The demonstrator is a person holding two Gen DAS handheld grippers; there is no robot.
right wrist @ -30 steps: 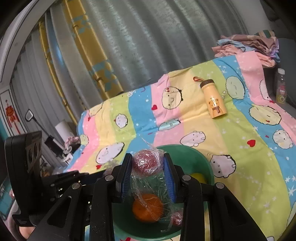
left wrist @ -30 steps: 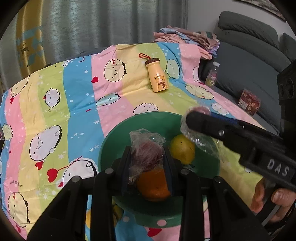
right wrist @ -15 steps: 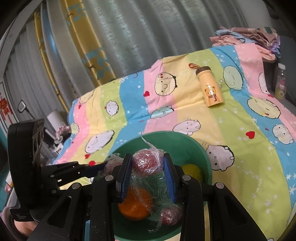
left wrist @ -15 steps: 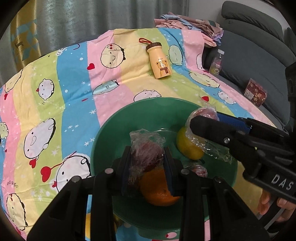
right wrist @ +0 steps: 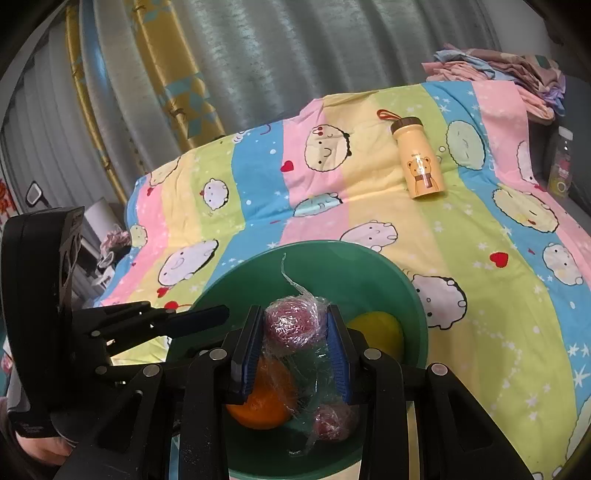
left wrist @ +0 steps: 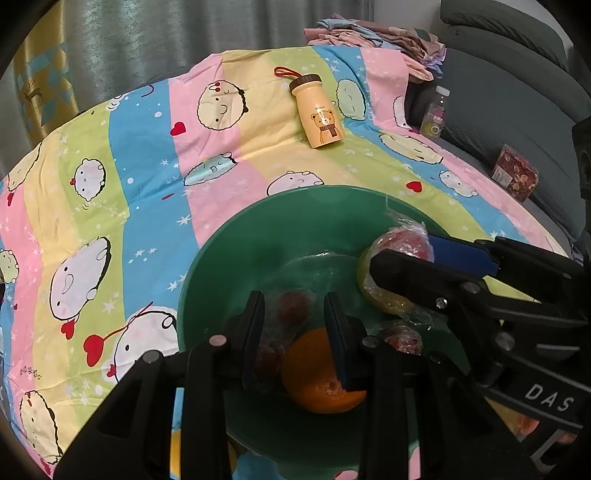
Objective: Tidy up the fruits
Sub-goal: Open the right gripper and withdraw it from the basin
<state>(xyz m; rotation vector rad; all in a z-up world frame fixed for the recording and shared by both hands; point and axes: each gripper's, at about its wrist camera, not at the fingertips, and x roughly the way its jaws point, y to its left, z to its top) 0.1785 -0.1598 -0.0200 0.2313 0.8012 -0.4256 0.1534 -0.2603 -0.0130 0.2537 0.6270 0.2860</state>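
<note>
A green bowl (left wrist: 295, 218) sits on the striped cartoon blanket; it also shows in the right wrist view (right wrist: 369, 266). It holds an orange (left wrist: 314, 384), a yellow fruit (right wrist: 376, 328) and a wrapped red fruit (right wrist: 332, 421). My left gripper (left wrist: 294, 314) is over the bowl with a blurred plastic-wrapped red fruit (left wrist: 291, 306) between its fingers, which stand slightly apart. My right gripper (right wrist: 294, 325) is shut on a plastic-wrapped red fruit (right wrist: 293, 323), held above the bowl.
A yellow bear bottle (left wrist: 317, 110) lies on the blanket (left wrist: 147, 155) beyond the bowl. Folded clothes (left wrist: 369, 33) sit at the far edge. A grey sofa (left wrist: 498, 92) with a small clear bottle (left wrist: 436, 114) and a red packet (left wrist: 515, 177) stands at the right.
Both grippers have dropped closer over the bowl. The left gripper's wrapped fruit has sunk lower between its fingers and looks blurred. The right gripper still holds its fruit.
</note>
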